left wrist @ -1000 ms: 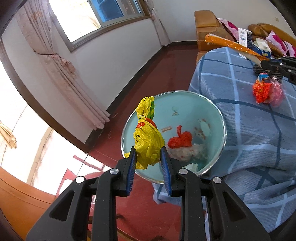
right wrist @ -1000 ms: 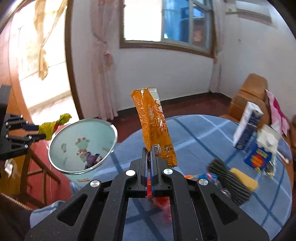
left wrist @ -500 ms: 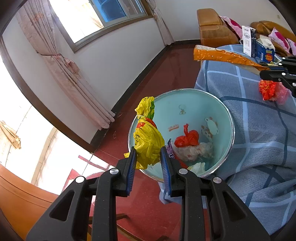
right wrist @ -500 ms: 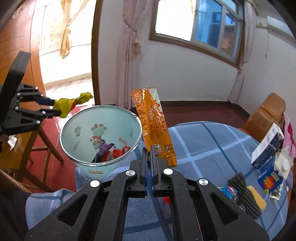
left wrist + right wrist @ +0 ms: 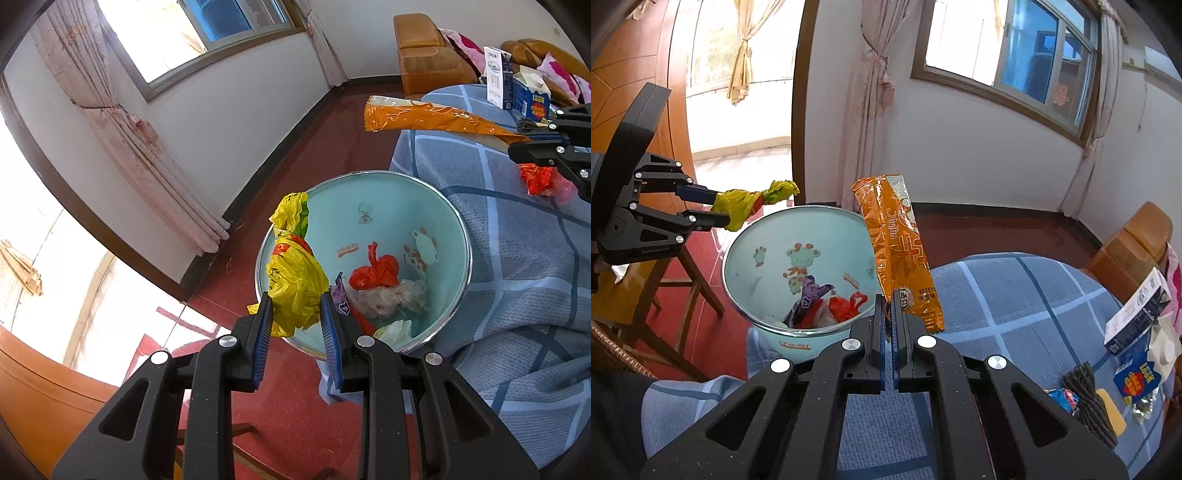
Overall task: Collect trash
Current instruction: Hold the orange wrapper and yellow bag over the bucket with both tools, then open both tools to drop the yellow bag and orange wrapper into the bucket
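Right gripper (image 5: 889, 314) clenches the orange wrapper (image 5: 899, 251) beside the bin (image 5: 798, 338); left gripper (image 5: 295, 314) grasps a yellow bag (image 5: 295, 284)

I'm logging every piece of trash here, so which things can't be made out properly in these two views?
- Trash low in the bin: left wrist view, the yellow bag in the left hand-held gripper covers part.
- Bin bottom: right wrist view, near rim and orange wrapper block it.
- Red wrapper on the table: left wrist view, partly behind the right hand-held gripper.
- Carton print: too small.

left claw (image 5: 296, 314) part-open, right claw (image 5: 888, 314) seemingly clamped
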### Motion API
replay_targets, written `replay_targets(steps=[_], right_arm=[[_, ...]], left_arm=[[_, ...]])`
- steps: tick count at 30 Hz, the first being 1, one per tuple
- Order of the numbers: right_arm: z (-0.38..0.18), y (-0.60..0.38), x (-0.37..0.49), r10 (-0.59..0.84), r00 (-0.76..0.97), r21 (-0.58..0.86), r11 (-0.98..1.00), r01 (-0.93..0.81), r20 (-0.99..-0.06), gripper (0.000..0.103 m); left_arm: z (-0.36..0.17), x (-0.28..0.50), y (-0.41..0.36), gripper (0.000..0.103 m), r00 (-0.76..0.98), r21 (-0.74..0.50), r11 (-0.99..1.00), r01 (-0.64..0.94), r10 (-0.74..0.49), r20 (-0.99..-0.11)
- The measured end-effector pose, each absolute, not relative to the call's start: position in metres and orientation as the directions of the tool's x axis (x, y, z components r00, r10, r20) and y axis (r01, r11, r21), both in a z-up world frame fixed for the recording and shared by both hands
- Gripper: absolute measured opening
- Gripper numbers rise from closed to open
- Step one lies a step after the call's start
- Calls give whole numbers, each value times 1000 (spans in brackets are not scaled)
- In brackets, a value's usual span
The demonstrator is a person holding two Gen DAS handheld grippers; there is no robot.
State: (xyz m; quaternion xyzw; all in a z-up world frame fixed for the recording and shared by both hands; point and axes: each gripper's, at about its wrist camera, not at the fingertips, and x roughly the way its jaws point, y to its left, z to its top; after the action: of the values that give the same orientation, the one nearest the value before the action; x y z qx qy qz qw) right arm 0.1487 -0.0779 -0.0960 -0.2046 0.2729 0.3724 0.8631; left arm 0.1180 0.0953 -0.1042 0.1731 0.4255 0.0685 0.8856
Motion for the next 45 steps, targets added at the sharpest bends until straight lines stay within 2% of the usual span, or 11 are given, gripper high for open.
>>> replay_targets(steps=[37,42,44,45], right_arm=[[-109,-23,164,529,513,-171,565,-807,-676,4],[-112,-21,162,528,497,-171,549,-818,-689,6],[-113,-21,163,525,499,-170,553,-816,-689,13],[-113,-22,164,528,494,-158,556,-816,-691,17]], left_arm=[[-91,112,99,27,667,321,947,-5,242,-705],[-91,112,97,33,671,321,947,-6,242,-701],[-91,112,96,52,672,326,945,-13,249,-697],[-91,112,96,55,675,328,945,-18,253,-693]])
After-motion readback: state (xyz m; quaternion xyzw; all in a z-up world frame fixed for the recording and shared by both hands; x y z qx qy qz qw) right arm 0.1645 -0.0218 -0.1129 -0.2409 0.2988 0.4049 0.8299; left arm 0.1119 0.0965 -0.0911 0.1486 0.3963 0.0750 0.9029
